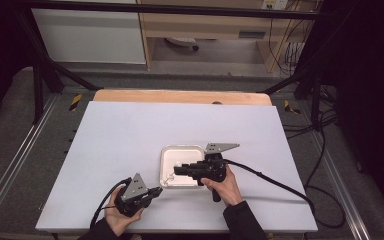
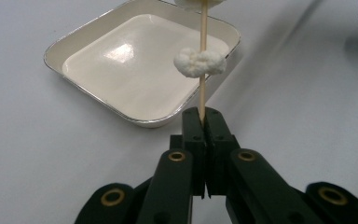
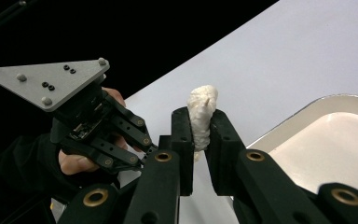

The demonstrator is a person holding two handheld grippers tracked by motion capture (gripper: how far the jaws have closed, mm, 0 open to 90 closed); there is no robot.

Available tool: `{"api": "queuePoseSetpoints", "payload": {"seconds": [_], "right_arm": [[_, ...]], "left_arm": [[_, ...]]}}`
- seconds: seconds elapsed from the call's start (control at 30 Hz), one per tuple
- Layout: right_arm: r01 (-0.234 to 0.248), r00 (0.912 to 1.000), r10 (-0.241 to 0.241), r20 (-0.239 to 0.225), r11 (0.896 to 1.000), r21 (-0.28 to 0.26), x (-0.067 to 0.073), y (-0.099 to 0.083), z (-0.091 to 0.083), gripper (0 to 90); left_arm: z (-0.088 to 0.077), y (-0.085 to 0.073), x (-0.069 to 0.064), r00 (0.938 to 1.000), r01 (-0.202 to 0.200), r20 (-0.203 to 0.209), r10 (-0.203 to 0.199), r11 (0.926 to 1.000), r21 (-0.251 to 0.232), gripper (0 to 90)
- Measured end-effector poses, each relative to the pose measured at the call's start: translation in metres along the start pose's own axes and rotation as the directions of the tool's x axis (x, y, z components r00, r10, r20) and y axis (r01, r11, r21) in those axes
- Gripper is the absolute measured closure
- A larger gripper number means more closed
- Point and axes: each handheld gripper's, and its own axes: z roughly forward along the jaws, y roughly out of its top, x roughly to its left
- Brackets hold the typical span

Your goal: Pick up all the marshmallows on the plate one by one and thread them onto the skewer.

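My left gripper (image 2: pixel 204 117) is shut on the lower end of a thin wooden skewer (image 2: pixel 203 32). A white, soft lump (image 2: pixel 200 63) is threaded on the skewer above the jaws, and a second white piece (image 2: pixel 198 3) sits at the skewer's top. My right gripper (image 3: pixel 199 115) is shut on that white piece (image 3: pixel 203 100), which sticks out above its pads. In the high view the left gripper (image 1: pixel 158 191) is at the near left corner of a shallow cream tray (image 1: pixel 166 152). The right gripper (image 1: pixel 176 169) reaches left over the tray.
The tray (image 2: pixel 74 39) lies on a white table sheet (image 1: pixel 125 135), with a wooden edge (image 1: pixel 180 96) behind it. A black cable (image 1: pixel 275 182) trails right from the right gripper. A dark metal frame (image 1: pixel 40 75) surrounds the table.
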Motion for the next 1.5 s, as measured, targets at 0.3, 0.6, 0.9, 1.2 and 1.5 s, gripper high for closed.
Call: {"api": "queuePoseSetpoints", "payload": {"seconds": [0.3,0.6,0.9,1.2,1.5], "right_arm": [[0.001,1.0000,-0.001,-0.008,1.000,0.007,-0.001,-0.003,0.001,82.9],[0.006,0.9998,-0.006,-0.017,1.000,0.030,0.000,-0.006,0.009,81.2],[0.038,0.9963,-0.040,0.076,0.999,0.027,0.002,-0.003,0.003,57.3],[0.076,0.9683,-0.084,0.235,0.996,0.043,-0.003,-0.009,-0.017,28.6],[0.078,0.9196,-0.116,0.375,0.990,0.117,-0.018,-0.026,-0.039,9.5]], "left_arm": [[0.000,0.001,-0.001,1.0000,0.002,0.008,-0.002,1.0000,-0.001,89.0],[0.001,0.007,0.001,0.9999,0.012,0.009,-0.012,0.9993,-0.035,88.9],[0.000,0.003,0.004,0.9992,0.037,0.015,-0.037,0.9988,-0.030,88.8],[-0.001,0.000,0.011,0.9958,0.091,0.015,-0.090,0.9956,-0.025,88.7],[-0.001,0.000,0.013,0.9941,0.107,0.018,-0.107,0.9940,-0.022,88.6]]}}
